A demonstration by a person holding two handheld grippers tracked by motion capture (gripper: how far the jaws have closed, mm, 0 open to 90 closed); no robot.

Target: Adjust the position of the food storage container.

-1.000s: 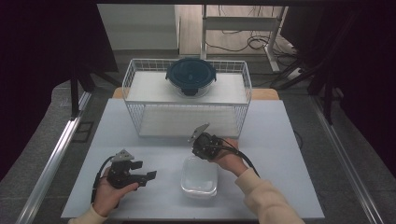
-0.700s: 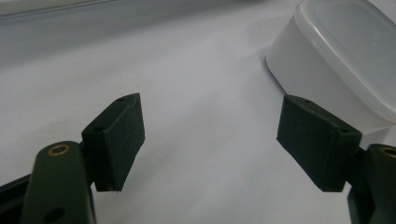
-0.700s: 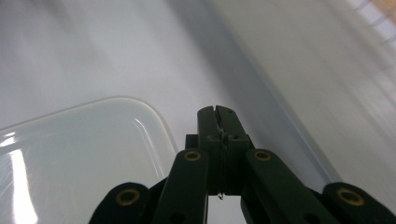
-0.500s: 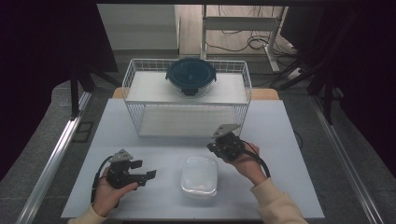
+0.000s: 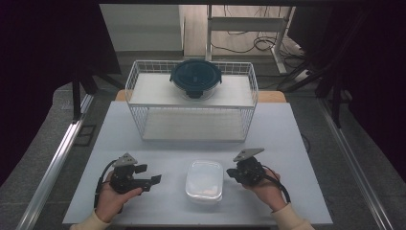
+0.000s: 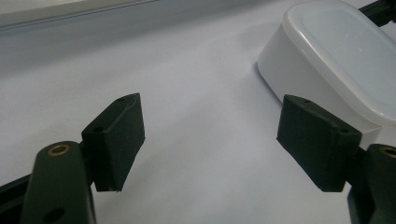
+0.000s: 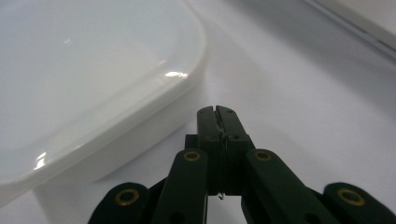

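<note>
Your left tongs [image 5: 152, 180] gape empty; your closed right tongs [image 7: 218, 113] could shove the box [image 5: 205, 180] sideways.

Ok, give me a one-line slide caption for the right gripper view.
Right gripper with jaws shut and empty, poised just beside the white lidded container on the pale table.

This looks like a lab or recording studio set up for filmed handling work. A plain white table [image 5: 287, 143] stands on grey carpet [image 5: 62, 120], hemmed in left and right by black curtains [image 5: 48, 43]. A metal rail [image 5: 57, 163] runs along the floor at the left. At the far side, loose cables [image 5: 249, 43] lie on a bare floor beside a metal frame [image 5: 249, 24]. The table carries a staged wire rack [image 5: 191, 103] with a lidded bowl [image 5: 196, 77] on top.
</note>
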